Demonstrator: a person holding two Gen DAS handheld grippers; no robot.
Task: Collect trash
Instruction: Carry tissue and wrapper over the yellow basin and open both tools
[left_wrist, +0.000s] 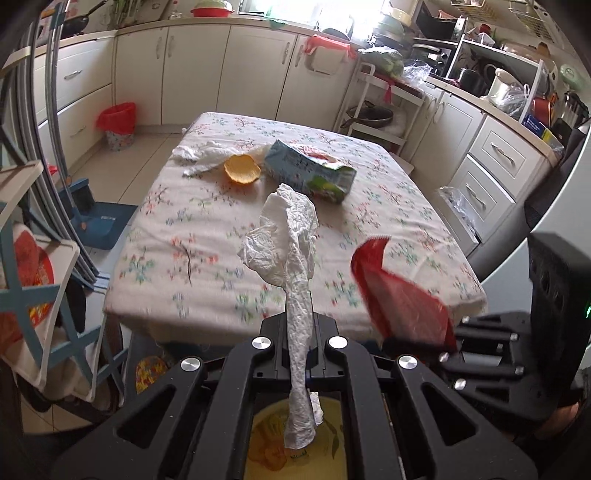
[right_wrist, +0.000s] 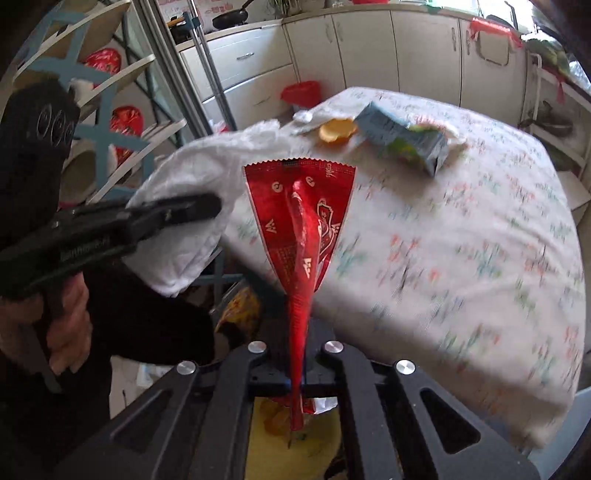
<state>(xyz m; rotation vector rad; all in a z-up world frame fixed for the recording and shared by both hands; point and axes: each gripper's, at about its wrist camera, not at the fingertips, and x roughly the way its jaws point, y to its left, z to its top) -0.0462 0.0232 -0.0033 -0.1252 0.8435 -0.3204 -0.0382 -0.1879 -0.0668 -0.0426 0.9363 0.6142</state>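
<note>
My left gripper is shut on a crumpled white paper towel, which sticks up past the near table edge. My right gripper is shut on a red snack wrapper; that wrapper also shows at the right of the left wrist view. The left gripper with its towel appears at the left of the right wrist view. On the floral tablecloth lie an orange cup, a blue-green carton and a white tissue.
A red-lined bin stands on the floor beyond the table's far left corner. A blue dustpan sits left of the table. A blue-and-white rack stands close at the left. Cabinets and cluttered counters ring the room.
</note>
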